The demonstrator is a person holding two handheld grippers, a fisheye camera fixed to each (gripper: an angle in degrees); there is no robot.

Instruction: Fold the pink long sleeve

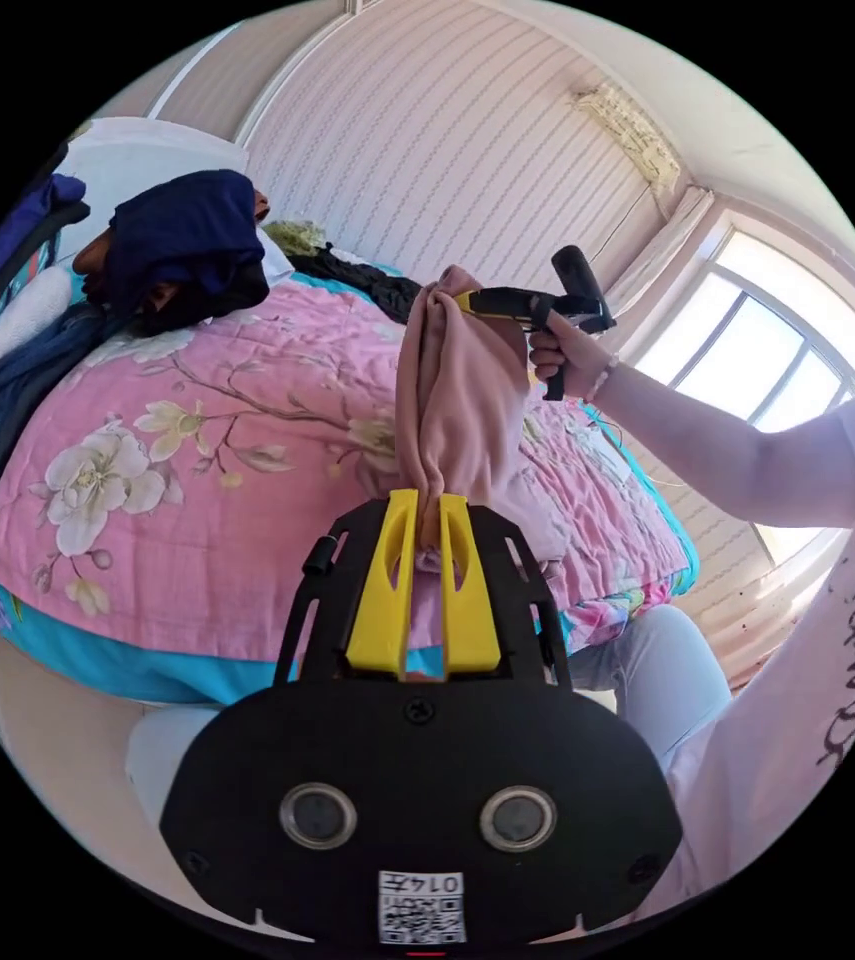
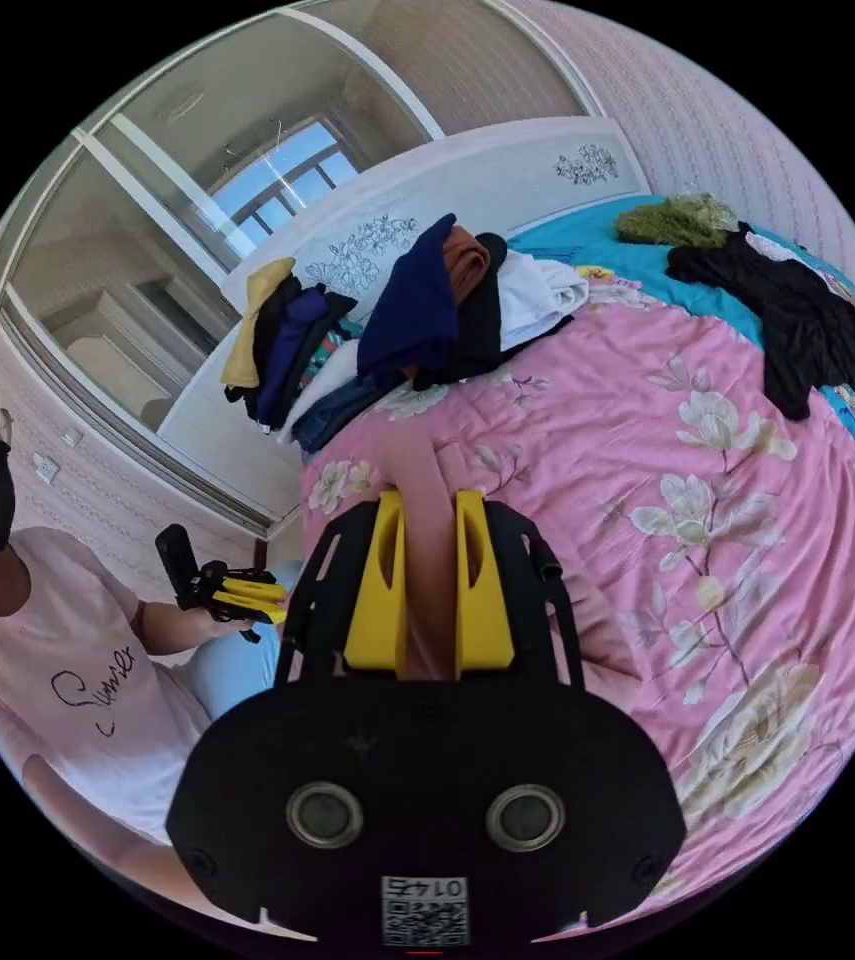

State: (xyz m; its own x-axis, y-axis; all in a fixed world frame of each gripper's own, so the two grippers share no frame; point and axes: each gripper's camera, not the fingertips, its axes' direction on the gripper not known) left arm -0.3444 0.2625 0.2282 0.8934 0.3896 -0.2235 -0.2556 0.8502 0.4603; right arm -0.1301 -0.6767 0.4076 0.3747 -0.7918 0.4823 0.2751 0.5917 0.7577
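Left gripper [image 1: 428, 505] and right gripper [image 2: 429, 500] each clamp the pink long sleeve [image 1: 457, 400] above the bed [image 1: 197, 500].

The pink long sleeve [image 1: 457, 400] is soft matt knit cloth, bunched between the left gripper's [image 1: 425, 520] smooth yellow plastic jaws on a matt black plastic frame. Beyond it, the floral quilt [image 1: 197, 480] looks like smooth, slightly sheeny printed cotton.
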